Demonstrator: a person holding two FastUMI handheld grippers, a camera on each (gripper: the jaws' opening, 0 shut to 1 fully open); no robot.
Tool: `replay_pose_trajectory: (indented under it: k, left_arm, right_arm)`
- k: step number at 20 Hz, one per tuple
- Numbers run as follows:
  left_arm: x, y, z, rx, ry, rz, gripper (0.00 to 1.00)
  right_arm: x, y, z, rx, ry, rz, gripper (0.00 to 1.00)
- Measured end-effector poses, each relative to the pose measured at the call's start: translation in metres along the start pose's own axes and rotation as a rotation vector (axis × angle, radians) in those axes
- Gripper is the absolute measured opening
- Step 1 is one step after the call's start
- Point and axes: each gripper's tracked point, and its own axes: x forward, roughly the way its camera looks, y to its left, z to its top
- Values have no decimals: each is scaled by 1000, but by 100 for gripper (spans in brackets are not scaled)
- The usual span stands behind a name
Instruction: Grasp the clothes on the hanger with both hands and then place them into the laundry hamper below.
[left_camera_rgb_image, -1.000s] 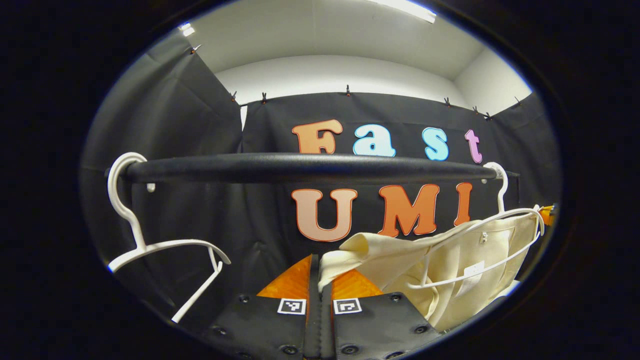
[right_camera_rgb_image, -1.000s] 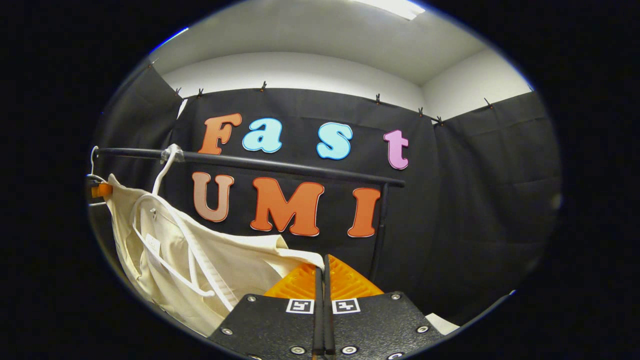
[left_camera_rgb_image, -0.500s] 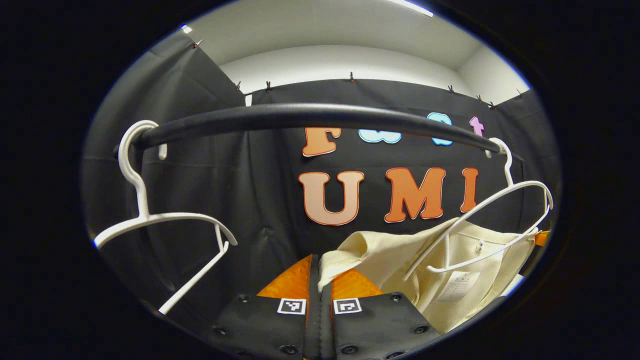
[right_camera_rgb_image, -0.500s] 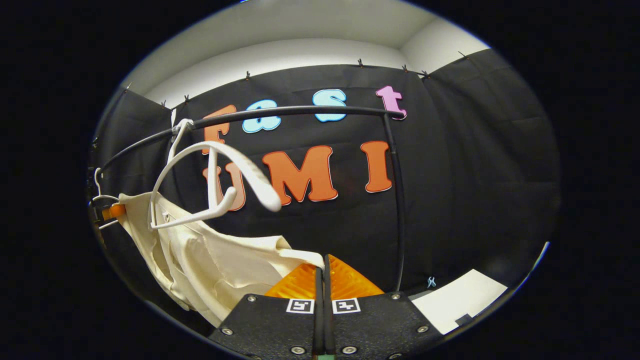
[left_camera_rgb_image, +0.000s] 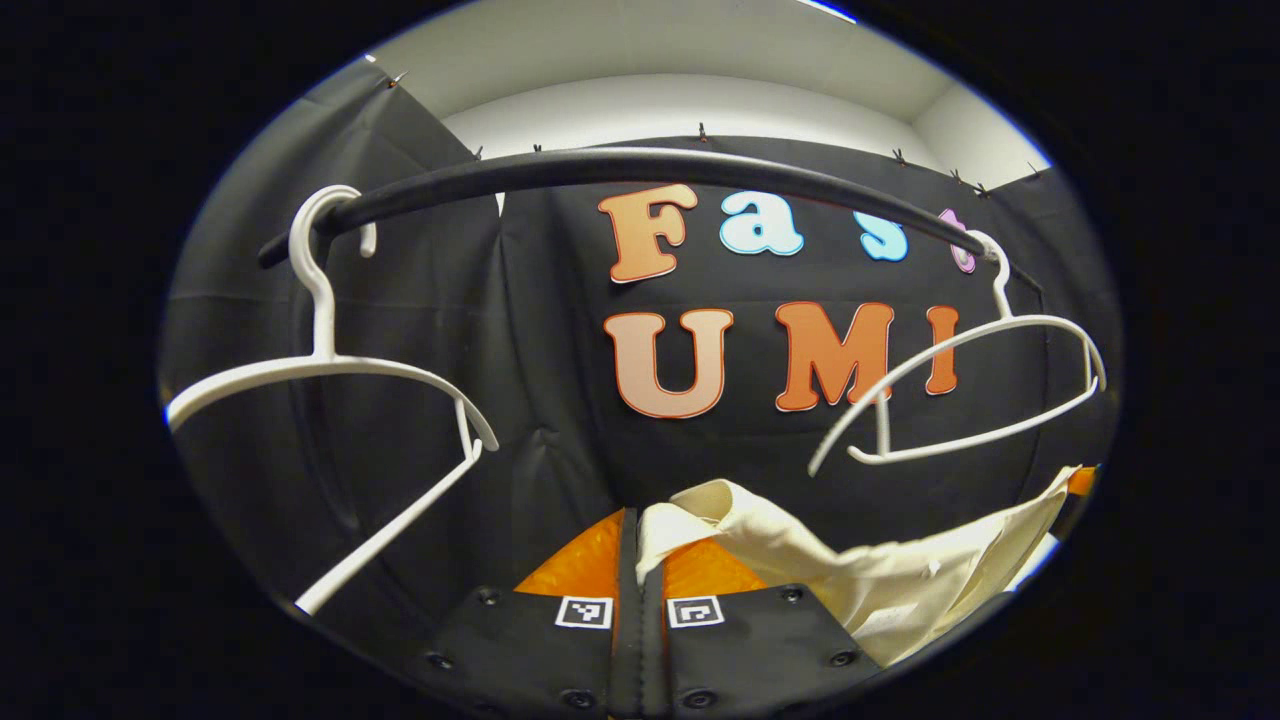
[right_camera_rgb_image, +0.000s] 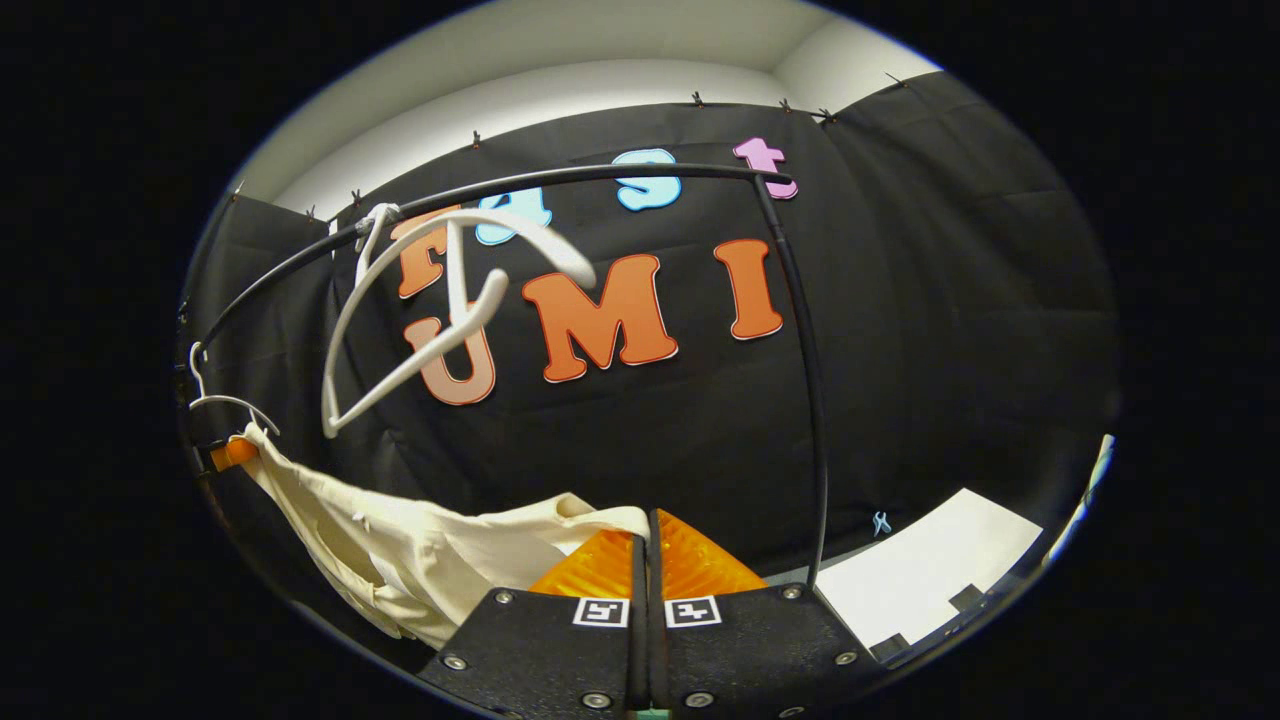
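In the left gripper view, going from the left: a bare white hanger (left_camera_rgb_image: 330, 370) hooks over the black rail (left_camera_rgb_image: 640, 170), its lower bar slanting down toward me. The rail arcs across the top, in front of the black cloth wall (left_camera_rgb_image: 540, 330). At the bottom middle my left tool (left_camera_rgb_image: 640, 545) is clenched on a corner of the cream garment (left_camera_rgb_image: 900, 580); the cloth bunches right at the fingertips, both fingers pressed together on it. From there the garment stretches down and rightward as a taut sheet to the far right edge, where its other corner meets a bit of my right tool (left_camera_rgb_image: 1080, 480). Above the cloth a second white hanger (left_camera_rgb_image: 960, 390) hangs bare from the right end of the rail, tilted, apart from the garment below it.

In the right gripper view, at the far left edge I see my left tool (right_camera_rgb_image: 232, 453) pinching one corner of the garment (right_camera_rgb_image: 400, 555), with a hanger (right_camera_rgb_image: 215, 395) just above it. The cloth sags between my 2 tools and runs to the bottom middle, where my right tool (right_camera_rgb_image: 648, 545) is clamped on its other corner. Above the sag, the second hanger (right_camera_rgb_image: 440, 320) hangs skewed and blurred off the rail (right_camera_rgb_image: 560, 185). Further right the rack's upright post (right_camera_rgb_image: 805, 400) drops to the floor, standing between me and the cloth wall (right_camera_rgb_image: 950, 320). At lower right lies a pale floor panel (right_camera_rgb_image: 930, 580), and a small blue clip (right_camera_rgb_image: 880, 522) sits at the foot of the wall. I can't see the hamper here.
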Motion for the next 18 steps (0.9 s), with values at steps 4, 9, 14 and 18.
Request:
replay_pose_trajectory:
  k: [4,9,14,18]
  left_arm:
    - [-6,-26,-14,-10,24,-48,6]
    - [-11,-77,-25,-26,53,-146,6]
    - [-16,-139,-21,-40,61,-263,6]
    - [-23,-186,-27,-51,82,-351,6]
  right_arm:
    - [-1,15,-18,36,20,5,0]
    - [-6,43,-26,58,29,35,0]
    - [-9,61,-29,59,24,61,0]
    - [-10,67,-32,85,30,66,0]
